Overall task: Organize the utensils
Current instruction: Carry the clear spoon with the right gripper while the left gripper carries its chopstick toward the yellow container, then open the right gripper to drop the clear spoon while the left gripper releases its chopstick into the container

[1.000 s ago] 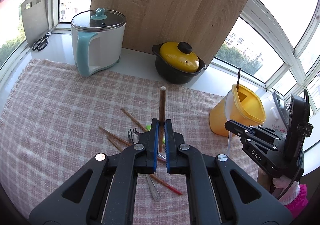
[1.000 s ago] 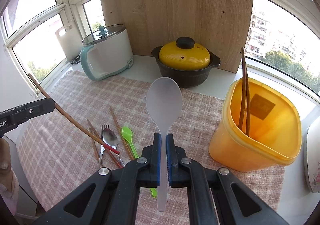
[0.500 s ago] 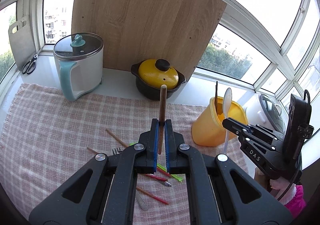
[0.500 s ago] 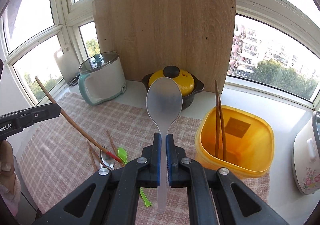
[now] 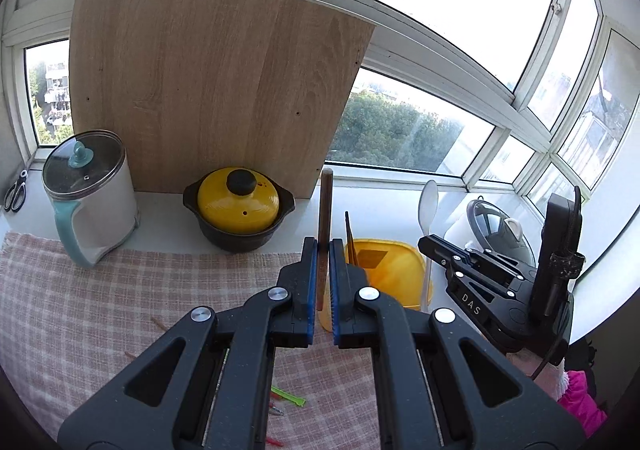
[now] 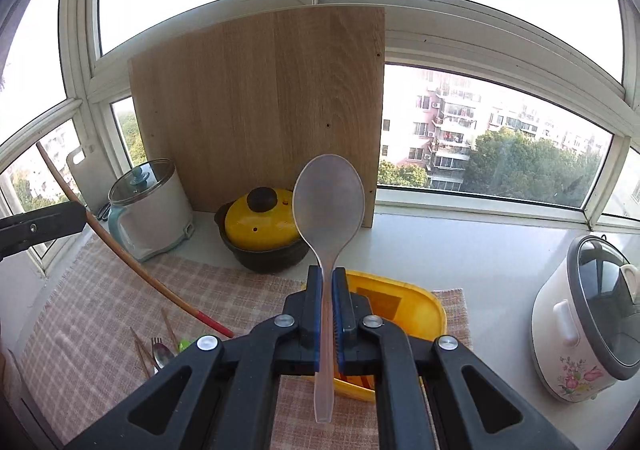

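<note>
checked cloth (image 6: pixel 100 314) underneath; left gripper (image 5: pixel 323 250) pinches wooden stick (image 5: pixel 325 206); right gripper (image 6: pixel 326 278) pinches translucent spoon (image 6: pixel 328 202); only right view shows fork (image 6: pixel 155 342).

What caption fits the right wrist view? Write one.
Right hand-held gripper holds a translucent rice spoon upright above the yellow bin.
</note>
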The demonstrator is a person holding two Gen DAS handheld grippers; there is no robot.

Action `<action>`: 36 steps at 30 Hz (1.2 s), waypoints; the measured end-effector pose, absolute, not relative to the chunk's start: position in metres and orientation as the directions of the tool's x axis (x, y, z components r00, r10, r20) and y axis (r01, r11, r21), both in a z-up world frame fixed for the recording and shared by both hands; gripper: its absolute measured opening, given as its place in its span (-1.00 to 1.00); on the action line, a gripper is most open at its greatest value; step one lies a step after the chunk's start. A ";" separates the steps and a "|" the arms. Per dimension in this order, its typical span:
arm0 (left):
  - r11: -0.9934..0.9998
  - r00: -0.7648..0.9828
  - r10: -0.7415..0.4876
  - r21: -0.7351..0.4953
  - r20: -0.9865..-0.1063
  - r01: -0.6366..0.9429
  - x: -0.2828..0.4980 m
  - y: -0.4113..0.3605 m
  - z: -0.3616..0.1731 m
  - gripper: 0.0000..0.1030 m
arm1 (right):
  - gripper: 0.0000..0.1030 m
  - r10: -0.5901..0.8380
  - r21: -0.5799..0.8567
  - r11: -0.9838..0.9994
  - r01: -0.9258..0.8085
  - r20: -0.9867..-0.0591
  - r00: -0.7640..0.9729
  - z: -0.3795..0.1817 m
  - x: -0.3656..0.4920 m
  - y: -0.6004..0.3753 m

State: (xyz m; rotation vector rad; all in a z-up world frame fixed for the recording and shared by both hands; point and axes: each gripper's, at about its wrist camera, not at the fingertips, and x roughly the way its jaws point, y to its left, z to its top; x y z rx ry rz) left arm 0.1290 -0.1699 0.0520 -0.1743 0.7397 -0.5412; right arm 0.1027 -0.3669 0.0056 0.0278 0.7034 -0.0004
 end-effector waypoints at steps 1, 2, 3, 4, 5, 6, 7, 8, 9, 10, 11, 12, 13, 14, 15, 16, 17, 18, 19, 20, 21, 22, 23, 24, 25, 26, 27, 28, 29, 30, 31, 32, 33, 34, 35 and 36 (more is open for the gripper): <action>0.846 0.609 -0.531 -0.336 -0.590 0.413 0.130 -0.176 0.054 -0.94 | -0.96 0.001 0.024 1.000 0.018 -0.644 0.765 0.006 0.104 -0.371; 0.843 0.607 -0.537 -0.337 -0.586 0.419 0.131 -0.181 0.056 -0.94 | -0.96 -0.006 0.021 0.999 0.025 -0.641 0.767 0.007 0.105 -0.375; 0.838 0.606 -0.543 -0.337 -0.581 0.428 0.132 -0.186 0.059 -0.94 | -0.96 -0.014 0.017 0.999 0.032 -0.639 0.769 0.008 0.105 -0.378; 0.835 0.605 -0.548 -0.335 -0.578 0.437 0.133 -0.192 0.061 -0.94 | -0.96 -0.021 0.013 0.999 0.037 -0.636 0.771 0.008 0.106 -0.382; 0.832 0.604 -0.552 -0.331 -0.575 0.446 0.133 -0.197 0.063 -0.94 | -0.96 -0.023 0.013 0.999 0.041 -0.635 0.772 0.008 0.107 -0.385; 0.829 0.602 -0.556 -0.328 -0.574 0.453 0.134 -0.203 0.065 -0.94 | -0.96 -0.025 0.014 0.999 0.044 -0.634 0.773 0.008 0.107 -0.388; 0.826 0.599 -0.559 -0.326 -0.573 0.460 0.135 -0.208 0.066 -0.94 | -0.96 -0.030 0.013 0.999 0.049 -0.633 0.774 0.007 0.108 -0.391; 0.824 0.597 -0.562 -0.323 -0.572 0.466 0.136 -0.215 0.067 -0.94 | -0.96 -0.033 0.012 0.999 0.053 -0.632 0.774 0.007 0.110 -0.394; 0.822 0.594 -0.564 -0.321 -0.573 0.471 0.138 -0.221 0.067 -0.94 | -0.96 -0.035 0.014 0.998 0.057 -0.632 0.774 0.006 0.111 -0.397; 0.819 0.589 -0.567 -0.319 -0.575 0.477 0.140 -0.227 0.067 -0.94 | -0.96 -0.038 0.015 0.998 0.061 -0.632 0.774 0.005 0.112 -0.400; 0.819 0.586 -0.567 -0.316 -0.579 0.479 0.143 -0.232 0.065 -0.94 | -0.96 -0.040 0.017 0.998 0.065 -0.633 0.773 0.004 0.114 -0.403; 0.819 0.582 -0.565 -0.316 -0.584 0.479 0.146 -0.237 0.064 -0.94 | -0.96 -0.043 0.015 0.998 0.069 -0.634 0.772 0.002 0.116 -0.406; 0.819 0.577 -0.564 -0.315 -0.590 0.479 0.149 -0.241 0.062 -0.94 | -0.96 -0.048 0.014 0.997 0.073 -0.635 0.771 0.001 0.117 -0.408; 0.820 0.571 -0.562 -0.313 -0.598 0.480 0.152 -0.246 0.059 -0.94 | -0.96 -0.052 0.014 0.997 0.078 -0.637 0.769 -0.002 0.119 -0.411; 0.821 0.564 -0.559 -0.310 -0.607 0.480 0.155 -0.250 0.055 -0.94 | -0.96 -0.053 0.016 0.996 0.082 -0.640 0.767 -0.004 0.120 -0.414; 0.822 0.556 -0.556 -0.307 -0.618 0.480 0.157 -0.254 0.050 -0.94 | -0.96 -0.053 0.020 0.996 0.086 -0.643 0.764 -0.007 0.122 -0.417; 0.823 0.548 -0.552 -0.304 -0.628 0.480 0.160 -0.258 0.046 -0.94 | -0.96 -0.052 0.024 0.996 0.088 -0.647 0.761 -0.010 0.125 -0.420; 0.825 0.542 -0.548 -0.303 -0.637 0.478 0.163 -0.262 0.042 -0.94 | -0.96 -0.054 0.025 0.995 0.092 -0.652 0.756 -0.013 0.127 -0.422; 0.826 0.534 -0.544 -0.301 -0.647 0.476 0.165 -0.265 0.037 -0.94 | -0.96 -0.054 0.027 0.995 0.094 -0.657 0.752 -0.017 0.129 -0.424; 0.828 0.529 -0.539 -0.299 -0.655 0.474 0.168 -0.267 0.034 -0.94 | -0.96 -0.055 0.027 0.995 0.097 -0.661 0.748 -0.020 0.131 -0.425; 0.831 0.523 -0.535 -0.298 -0.664 0.470 0.170 -0.270 0.030 -0.94 | -0.96 -0.056 0.027 0.995 0.099 -0.665 0.745 -0.023 0.134 -0.427; 0.833 0.519 -0.530 -0.298 -0.670 0.466 0.173 -0.272 0.026 -0.94 | -0.96 -0.059 0.028 0.994 0.104 -0.668 0.742 -0.026 0.135 -0.428; 0.836 0.517 -0.525 -0.297 -0.676 0.461 0.175 -0.273 0.023 -0.94 | -0.96 -0.058 0.030 0.994 0.106 -0.672 0.738 -0.029 0.138 -0.429; 0.839 0.514 -0.521 -0.298 -0.681 0.456 0.177 -0.274 0.020 -0.94 | -0.96 -0.058 0.031 0.994 0.107 -0.675 0.735 -0.032 0.139 -0.430; 0.841 0.511 -0.518 -0.299 -0.686 0.451 0.178 -0.275 0.017 -0.94 | -0.96 -0.058 0.031 0.994 0.108 -0.679 0.732 -0.035 0.141 -0.431; 0.842 0.508 -0.515 -0.298 -0.690 0.449 0.179 -0.275 0.015 -0.94 | -0.96 -0.057 0.030 0.994 0.106 -0.684 0.727 -0.038 0.143 -0.431; 0.844 0.506 -0.512 -0.296 -0.694 0.448 0.180 -0.276 0.013 -0.94 | -0.96 -0.063 0.023 0.994 0.109 -0.689 0.722 -0.040 0.146 -0.432; 0.845 0.504 -0.509 -0.293 -0.698 0.447 0.180 -0.277 0.011 -0.94 | -0.96 -0.064 0.021 0.994 0.109 -0.692 0.719 -0.043 0.147 -0.433; 0.847 0.503 -0.505 -0.288 -0.702 0.447 0.181 -0.278 0.010 -0.94 | -0.96 -0.064 0.020 0.994 0.108 -0.695 0.716 -0.045 0.149 -0.434; 0.848 0.501 -0.502 -0.287 -0.704 0.447 0.181 -0.279 0.008 -0.94 | -0.96 -0.062 0.022 0.994 0.108 -0.697 0.714 -0.047 0.149 -0.435; 0.848 0.498 -0.501 -0.288 -0.708 0.445 0.182 -0.280 0.006 -0.94 | -0.96 -0.060 0.023 0.994 0.107 -0.699 0.713 -0.048 0.150 -0.436; 0.848 0.495 -0.501 -0.289 -0.710 0.444 0.182 -0.281 0.005 -0.94 | -0.96 -0.060 0.023 0.994 0.107 -0.701 0.711 -0.050 0.150 -0.437; 0.848 0.491 -0.500 -0.289 -0.713 0.443 0.182 -0.282 0.003 -0.94 | -0.96 -0.056 0.026 0.994 0.104 -0.703 0.709 -0.051 0.151 -0.438; 0.849 0.488 -0.499 -0.291 -0.716 0.442 0.182 -0.283 0.001 -0.94 | -0.96 -0.054 0.029 0.994 0.104 -0.705 0.707 -0.053 0.151 -0.439; 0.849 0.484 -0.499 -0.292 -0.719 0.441 0.182 -0.284 0.000 -0.94 | -0.96 -0.051 0.030 0.994 0.102 -0.707 0.706 -0.054 0.152 -0.440; 0.849 0.481 -0.499 -0.293 -0.721 0.440 0.183 -0.285 -0.001 -0.94 | -0.96 -0.048 0.031 0.995 0.099 -0.708 0.704 -0.055 0.152 -0.441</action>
